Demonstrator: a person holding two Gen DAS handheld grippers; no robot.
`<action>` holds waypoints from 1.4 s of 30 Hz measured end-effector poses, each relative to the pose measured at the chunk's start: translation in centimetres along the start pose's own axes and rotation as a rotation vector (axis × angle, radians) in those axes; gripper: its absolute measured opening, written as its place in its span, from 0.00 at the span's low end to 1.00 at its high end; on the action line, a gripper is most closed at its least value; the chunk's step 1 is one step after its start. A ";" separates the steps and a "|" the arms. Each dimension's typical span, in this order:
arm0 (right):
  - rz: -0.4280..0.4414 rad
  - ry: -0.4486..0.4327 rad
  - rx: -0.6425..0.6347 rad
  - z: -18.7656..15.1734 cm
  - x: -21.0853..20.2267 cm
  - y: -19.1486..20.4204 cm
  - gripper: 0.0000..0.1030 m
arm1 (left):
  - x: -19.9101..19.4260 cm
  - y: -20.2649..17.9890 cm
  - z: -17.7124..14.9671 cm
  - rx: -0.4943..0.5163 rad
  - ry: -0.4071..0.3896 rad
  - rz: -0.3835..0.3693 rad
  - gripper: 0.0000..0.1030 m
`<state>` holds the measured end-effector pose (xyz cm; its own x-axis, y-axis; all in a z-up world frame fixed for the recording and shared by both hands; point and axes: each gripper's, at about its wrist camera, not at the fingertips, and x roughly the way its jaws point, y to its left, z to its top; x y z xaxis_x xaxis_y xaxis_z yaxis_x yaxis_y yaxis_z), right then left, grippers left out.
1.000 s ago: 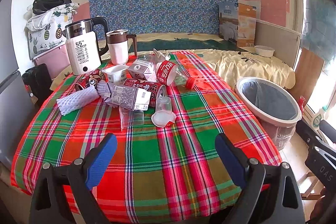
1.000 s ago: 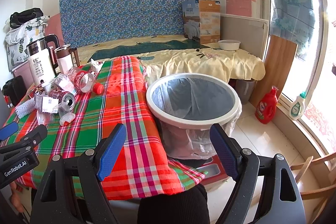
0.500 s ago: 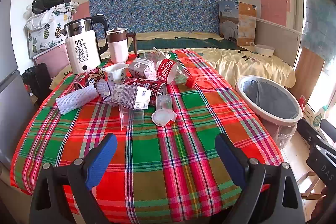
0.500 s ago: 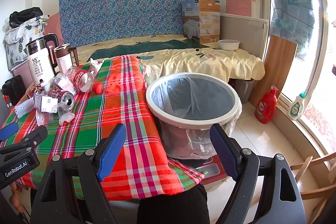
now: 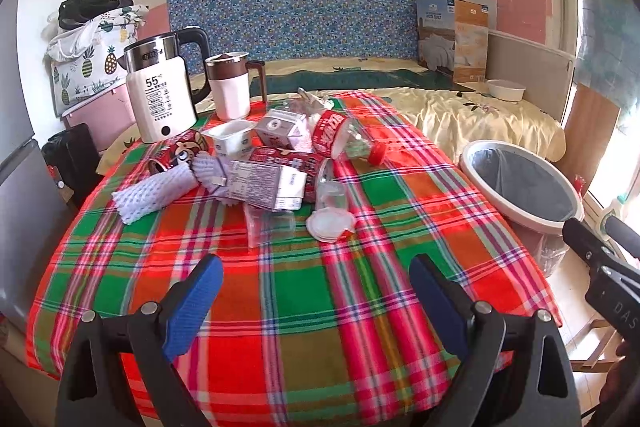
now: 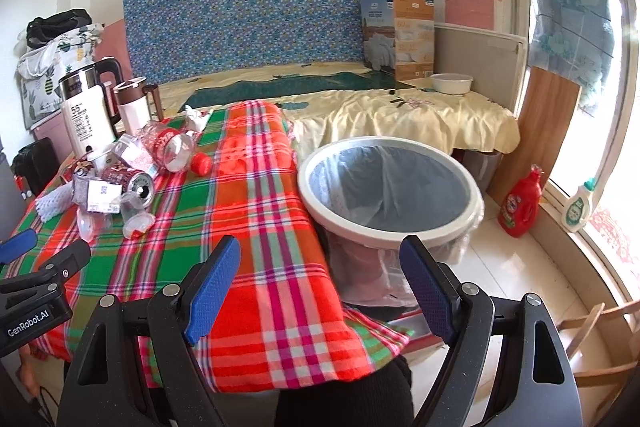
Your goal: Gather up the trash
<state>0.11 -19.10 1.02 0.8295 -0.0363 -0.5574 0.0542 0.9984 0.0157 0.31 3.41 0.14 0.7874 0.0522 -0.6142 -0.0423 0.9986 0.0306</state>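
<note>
A heap of trash lies mid-table on the plaid cloth (image 5: 312, 291): a white foam net (image 5: 152, 193), a purple-and-white carton (image 5: 262, 183), a red can (image 5: 280, 159), a clear plastic cup (image 5: 330, 193), a round white lid (image 5: 330, 223), a crushed bottle with red label (image 5: 340, 137) and a yogurt cup (image 5: 230, 141). My left gripper (image 5: 316, 301) is open over the near cloth, well short of the heap. A lined white bin (image 6: 390, 187) stands right of the table. My right gripper (image 6: 322, 287) is open, empty, near the table's right corner in front of the bin.
A white kettle (image 5: 158, 93) and a pink mug (image 5: 232, 87) stand at the table's far left. Behind is a bed with a cream sheet (image 6: 400, 115), a box (image 6: 400, 35) and a bowl (image 6: 452, 83). Detergent bottles (image 6: 520, 203) sit by the window; a wooden chair (image 6: 592, 347) is at lower right.
The left view has drifted slightly, the heap sitting a little higher and farther. Both grippers stay open and nothing on the table has moved.
</note>
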 end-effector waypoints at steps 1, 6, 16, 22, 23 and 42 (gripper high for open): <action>0.017 -0.001 -0.009 0.2 0.3 0.4 0.79 | 0.2 0.5 0.1 -0.002 0.004 0.002 0.92; 0.146 0.042 -0.055 0.8 2.4 3.1 0.79 | 0.9 4.0 0.4 -0.036 0.014 0.017 0.92; 0.331 0.117 -0.168 1.6 6.8 10.4 0.79 | 2.9 12.4 2.0 -0.153 0.032 0.077 0.92; 0.375 0.167 -0.205 1.9 9.9 13.8 0.78 | 4.6 16.4 2.6 -0.210 0.040 0.113 0.93; 0.383 0.170 -0.208 2.0 10.2 14.1 0.74 | 4.9 16.7 2.7 -0.206 0.038 0.124 0.93; 0.447 0.239 -0.190 2.9 14.2 16.9 0.33 | 13.8 21.9 4.9 -0.125 0.157 0.027 0.90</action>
<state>14.44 -2.91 -4.23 0.5980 0.3829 -0.7042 -0.3953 0.9051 0.1564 13.22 25.99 -3.82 0.6797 0.0678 -0.7304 -0.1456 0.9884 -0.0437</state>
